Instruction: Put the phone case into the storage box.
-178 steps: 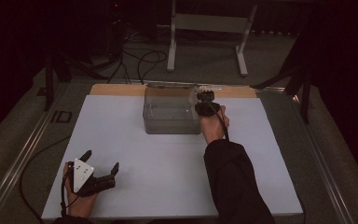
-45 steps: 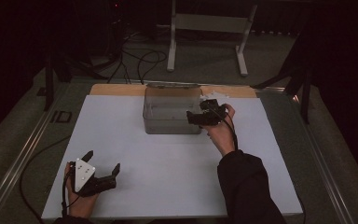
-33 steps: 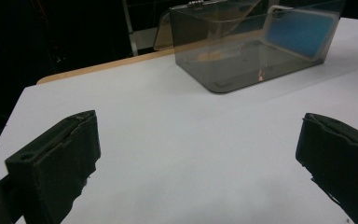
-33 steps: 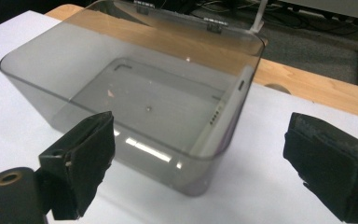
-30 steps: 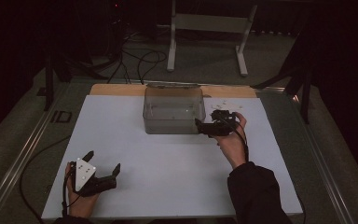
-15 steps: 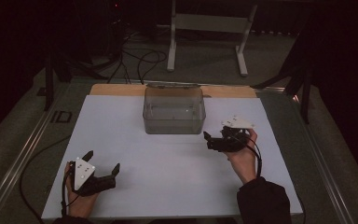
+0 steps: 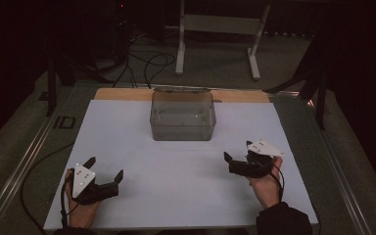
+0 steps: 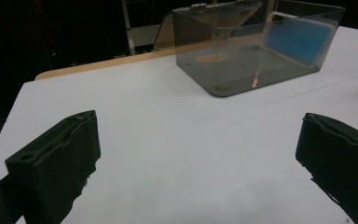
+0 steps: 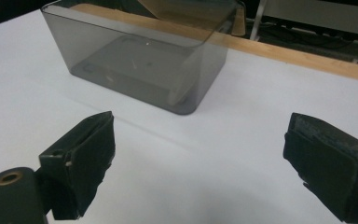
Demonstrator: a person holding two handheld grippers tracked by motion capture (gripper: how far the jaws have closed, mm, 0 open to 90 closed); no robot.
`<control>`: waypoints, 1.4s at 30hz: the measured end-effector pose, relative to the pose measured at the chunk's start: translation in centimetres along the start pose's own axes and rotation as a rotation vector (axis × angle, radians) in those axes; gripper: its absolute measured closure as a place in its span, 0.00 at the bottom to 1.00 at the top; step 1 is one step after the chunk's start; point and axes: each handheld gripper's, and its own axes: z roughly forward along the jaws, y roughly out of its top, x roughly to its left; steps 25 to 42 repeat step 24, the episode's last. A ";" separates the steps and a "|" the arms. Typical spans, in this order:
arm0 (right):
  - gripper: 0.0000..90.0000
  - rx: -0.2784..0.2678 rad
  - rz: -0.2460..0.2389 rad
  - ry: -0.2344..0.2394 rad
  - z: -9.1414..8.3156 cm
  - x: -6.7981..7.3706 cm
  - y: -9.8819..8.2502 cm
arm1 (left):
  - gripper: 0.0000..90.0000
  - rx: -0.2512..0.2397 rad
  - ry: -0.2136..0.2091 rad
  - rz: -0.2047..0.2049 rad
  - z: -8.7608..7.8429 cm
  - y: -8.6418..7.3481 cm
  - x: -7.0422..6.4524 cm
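A smoky transparent plastic box (image 7: pixel 182 115) with its lid swung open behind it stands at the back middle of the white table sheet (image 7: pixel 176 166). The box (image 8: pixel 256 44) (image 9: pixel 140 51) looks empty in both gripper views. My left gripper (image 7: pixel 104 174) rests open near the front left of the sheet, held by a hand, nothing between its jaws. My right gripper (image 7: pixel 237 159) sits open at the front right, well short of the box, jaws wide apart and empty. Its grey three-cornered plate (image 7: pixel 266 148) faces up.
A wooden strip (image 7: pixel 235 95) runs along the table's far edge behind the box. Beyond it the dark floor holds cables (image 7: pixel 147 61) and a white metal stand (image 7: pixel 218 29). Metal rails (image 7: pixel 24 161) border the table on both sides.
My right gripper has drawn back from the box's right side toward the front right of the table. The left gripper has stayed still.
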 end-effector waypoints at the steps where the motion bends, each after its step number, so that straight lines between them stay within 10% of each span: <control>1: 0.10 -0.010 0.002 0.004 -0.2 -0.1 -0.3 | 0.01 0.000 -0.004 -0.002 0.0 0.0 0.0; 15: 0.10 -0.192 -0.002 0.016 -3.5 -0.5 -4.5 | 0.00 0.007 -0.028 0.007 -0.1 0.0 -0.1; 42: 0.10 -0.164 0.004 0.029 -3.4 -0.8 -5.6 | 0.01 0.010 -0.023 0.001 -0.1 -0.3 0.0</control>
